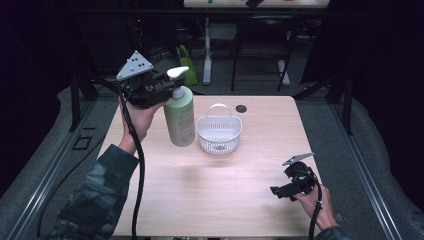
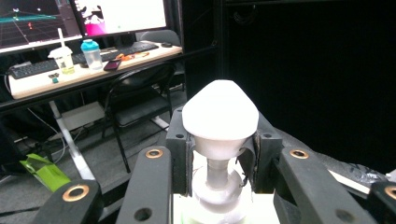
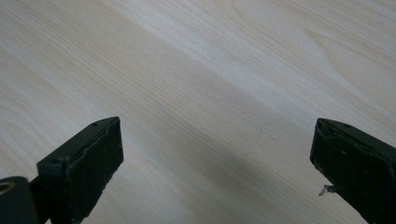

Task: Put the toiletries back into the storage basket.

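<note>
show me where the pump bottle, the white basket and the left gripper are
pump bottle (image 1: 180,120), high view, middle of its green body
white basket (image 1: 218,141), high view, its front wall
left gripper (image 2: 219,156), left gripper view, midway between its fingers, at the pump neck

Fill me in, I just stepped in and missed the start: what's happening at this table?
A person works with a hand-held claw in each hand. The left claw is clamped on the neck under the white pump head of a green pump bottle and holds it in the air, just left of a white basket standing on the wooden table. The right claw is open, holds nothing, and sits low over the table's near right part.
</note>
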`<state>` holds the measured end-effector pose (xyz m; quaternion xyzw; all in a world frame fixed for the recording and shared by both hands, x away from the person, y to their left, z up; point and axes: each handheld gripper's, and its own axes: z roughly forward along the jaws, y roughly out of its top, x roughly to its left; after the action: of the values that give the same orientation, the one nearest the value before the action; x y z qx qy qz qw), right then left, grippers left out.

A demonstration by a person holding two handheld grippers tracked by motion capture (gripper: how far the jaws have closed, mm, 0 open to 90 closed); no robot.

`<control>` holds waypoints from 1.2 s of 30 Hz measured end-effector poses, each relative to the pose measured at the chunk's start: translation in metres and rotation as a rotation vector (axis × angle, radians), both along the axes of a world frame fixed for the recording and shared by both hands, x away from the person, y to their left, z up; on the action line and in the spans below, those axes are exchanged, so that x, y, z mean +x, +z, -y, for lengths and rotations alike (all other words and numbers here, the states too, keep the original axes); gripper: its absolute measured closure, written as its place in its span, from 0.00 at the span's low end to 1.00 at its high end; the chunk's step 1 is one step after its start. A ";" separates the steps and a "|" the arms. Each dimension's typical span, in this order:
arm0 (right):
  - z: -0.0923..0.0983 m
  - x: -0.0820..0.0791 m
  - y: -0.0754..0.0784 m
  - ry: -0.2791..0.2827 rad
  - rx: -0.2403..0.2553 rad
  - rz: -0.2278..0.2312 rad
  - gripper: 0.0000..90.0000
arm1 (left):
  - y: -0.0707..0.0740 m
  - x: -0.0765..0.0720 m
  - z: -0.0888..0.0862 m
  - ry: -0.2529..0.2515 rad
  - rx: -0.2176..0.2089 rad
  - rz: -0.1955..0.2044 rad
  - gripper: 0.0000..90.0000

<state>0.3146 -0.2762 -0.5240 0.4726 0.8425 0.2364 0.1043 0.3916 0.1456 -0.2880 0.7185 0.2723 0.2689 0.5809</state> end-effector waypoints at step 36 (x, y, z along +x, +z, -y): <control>-0.001 0.000 -0.001 0.005 -0.008 -0.001 0.02 | 0.033 0.019 0.019 0.015 -0.002 0.035 0.75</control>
<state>0.3143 -0.2747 -0.5246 0.4704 0.8446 0.2332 0.1050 0.4110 0.1263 -0.2553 0.7111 0.2676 0.2854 0.5842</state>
